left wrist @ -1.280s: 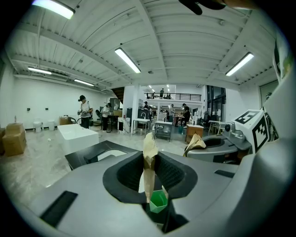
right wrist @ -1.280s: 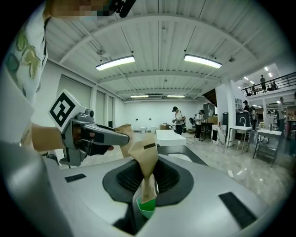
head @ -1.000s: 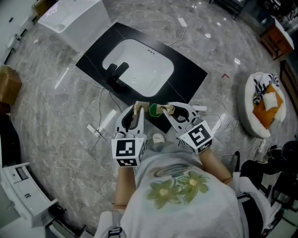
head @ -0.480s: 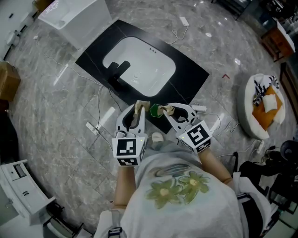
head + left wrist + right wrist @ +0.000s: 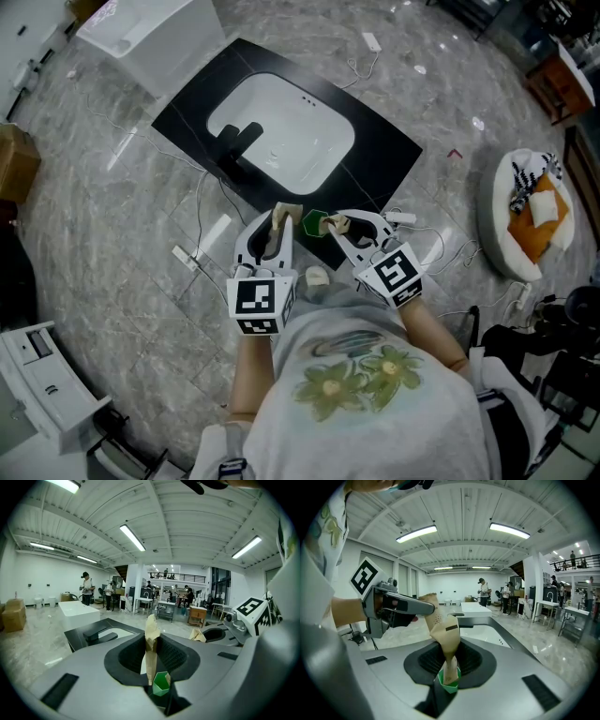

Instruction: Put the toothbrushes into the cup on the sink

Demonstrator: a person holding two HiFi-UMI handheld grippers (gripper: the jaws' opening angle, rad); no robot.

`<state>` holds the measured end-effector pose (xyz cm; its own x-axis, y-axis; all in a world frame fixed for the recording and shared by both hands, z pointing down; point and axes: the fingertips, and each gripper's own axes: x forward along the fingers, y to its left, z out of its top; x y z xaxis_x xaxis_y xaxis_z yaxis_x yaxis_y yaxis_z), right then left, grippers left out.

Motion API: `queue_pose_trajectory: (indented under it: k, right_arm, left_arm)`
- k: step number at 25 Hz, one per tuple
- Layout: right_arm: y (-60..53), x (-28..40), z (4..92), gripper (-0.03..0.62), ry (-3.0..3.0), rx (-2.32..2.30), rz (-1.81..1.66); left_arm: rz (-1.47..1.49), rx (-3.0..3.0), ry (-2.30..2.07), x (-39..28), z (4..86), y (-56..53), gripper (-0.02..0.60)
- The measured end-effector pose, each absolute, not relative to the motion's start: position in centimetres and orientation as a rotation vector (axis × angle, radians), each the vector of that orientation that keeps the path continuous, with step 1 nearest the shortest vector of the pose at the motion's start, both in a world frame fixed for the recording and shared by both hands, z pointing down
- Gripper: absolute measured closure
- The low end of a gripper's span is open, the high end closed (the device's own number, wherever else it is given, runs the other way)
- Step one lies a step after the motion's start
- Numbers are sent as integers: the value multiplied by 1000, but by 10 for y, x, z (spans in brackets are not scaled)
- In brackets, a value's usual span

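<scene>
A small green cup (image 5: 312, 223) stands at the near edge of the black countertop (image 5: 384, 150) around the white sink (image 5: 281, 131). My left gripper (image 5: 278, 216) is just left of the cup, shut on a toothbrush in a brown paper wrapper (image 5: 151, 648) that stands upright between its jaws. My right gripper (image 5: 330, 223) is just right of the cup, shut on a second paper-wrapped toothbrush (image 5: 446, 637). In the right gripper view that wrapper's lower end hangs over the green cup (image 5: 449, 684). The two gripper tips are close together above the cup.
A black faucet (image 5: 234, 145) sits at the sink's left side. A white box (image 5: 150, 37) stands far left. Cables, a white strip (image 5: 216, 239) and a small pale roll (image 5: 319, 278) lie on the marble floor. A round white cushion (image 5: 530, 211) is at right.
The right gripper has sunk slightly toward the green cup. The left gripper has kept still, and both grips are unchanged.
</scene>
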<state>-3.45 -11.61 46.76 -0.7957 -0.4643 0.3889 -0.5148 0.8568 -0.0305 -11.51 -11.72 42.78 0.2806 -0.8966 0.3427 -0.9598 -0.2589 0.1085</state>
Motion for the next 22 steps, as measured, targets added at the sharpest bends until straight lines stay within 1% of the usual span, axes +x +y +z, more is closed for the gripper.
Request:
queue_pose_trajectory:
  k: [22]
  right_arm:
    - [-126, -42, 499, 528, -2606, 699, 214]
  left_arm:
    - [334, 2242, -1699, -120, 434, -127, 491]
